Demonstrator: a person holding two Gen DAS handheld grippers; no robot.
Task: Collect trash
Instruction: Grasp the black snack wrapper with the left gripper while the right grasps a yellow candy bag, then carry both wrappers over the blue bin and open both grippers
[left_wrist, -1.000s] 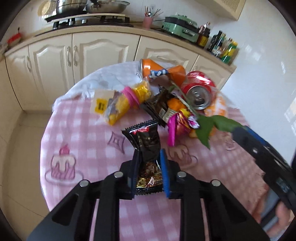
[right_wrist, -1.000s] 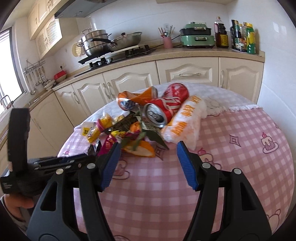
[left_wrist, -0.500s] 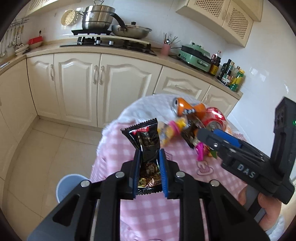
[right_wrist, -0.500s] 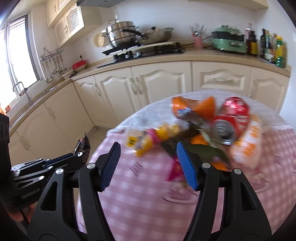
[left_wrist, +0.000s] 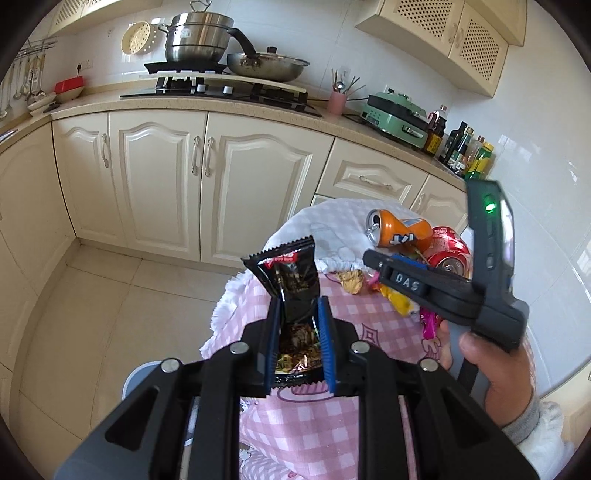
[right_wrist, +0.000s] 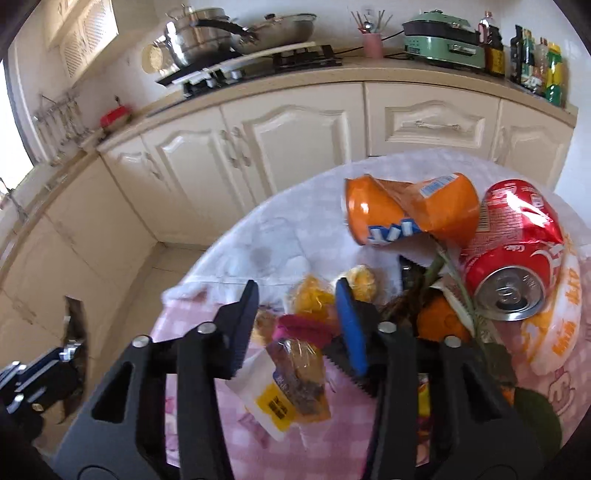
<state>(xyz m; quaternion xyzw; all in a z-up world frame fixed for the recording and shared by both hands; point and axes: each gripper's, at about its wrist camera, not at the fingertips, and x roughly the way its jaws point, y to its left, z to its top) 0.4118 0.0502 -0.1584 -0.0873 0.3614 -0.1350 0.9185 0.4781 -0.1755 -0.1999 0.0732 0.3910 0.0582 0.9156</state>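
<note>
My left gripper (left_wrist: 297, 306) is shut on a black snack wrapper (left_wrist: 291, 280) and holds it in the air past the table's left edge, above the floor. My right gripper (right_wrist: 295, 299) is open, its jaws around a clear yellow snack packet (right_wrist: 295, 354) with a pink band, low over the table. Behind it lie a crushed orange can (right_wrist: 410, 214), a red cola can (right_wrist: 513, 258), a white-and-orange wrapper (right_wrist: 561, 325) and a green leaf. The right gripper body also shows in the left wrist view (left_wrist: 443, 288).
The round table with a pink checked cloth (left_wrist: 332, 428) stands before cream kitchen cabinets (left_wrist: 159, 177). A pale blue bin (left_wrist: 142, 376) sits on the tiled floor below my left gripper. The counter holds a stove, pots and bottles.
My left gripper has carried the black wrapper left, off the table and over the floor. My right gripper has moved down and left onto the yellow packet.
</note>
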